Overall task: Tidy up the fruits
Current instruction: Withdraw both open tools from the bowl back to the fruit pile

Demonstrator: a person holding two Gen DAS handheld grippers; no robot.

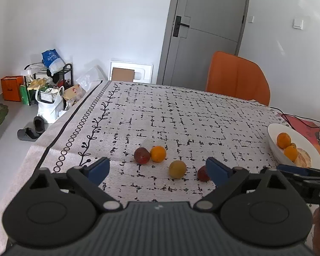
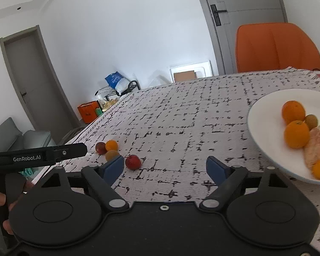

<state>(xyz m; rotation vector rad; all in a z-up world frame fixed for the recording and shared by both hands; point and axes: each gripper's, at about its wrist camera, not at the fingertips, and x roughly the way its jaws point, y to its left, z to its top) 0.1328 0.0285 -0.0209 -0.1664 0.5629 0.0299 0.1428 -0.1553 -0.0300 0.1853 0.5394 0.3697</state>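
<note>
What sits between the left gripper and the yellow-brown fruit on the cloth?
Nothing visible. The left gripper is open and the yellow-brown fruit lies straight ahead between its fingers, only bare tablecloth before it. A small red fruit sits beside the right-hand finger, off that line.

Both wrist cameras look forward, low over the table (image 1: 181, 111), toward the door; the left view faces the loose fruits (image 1: 157, 154), and both share the plate (image 2: 264, 128).
</note>
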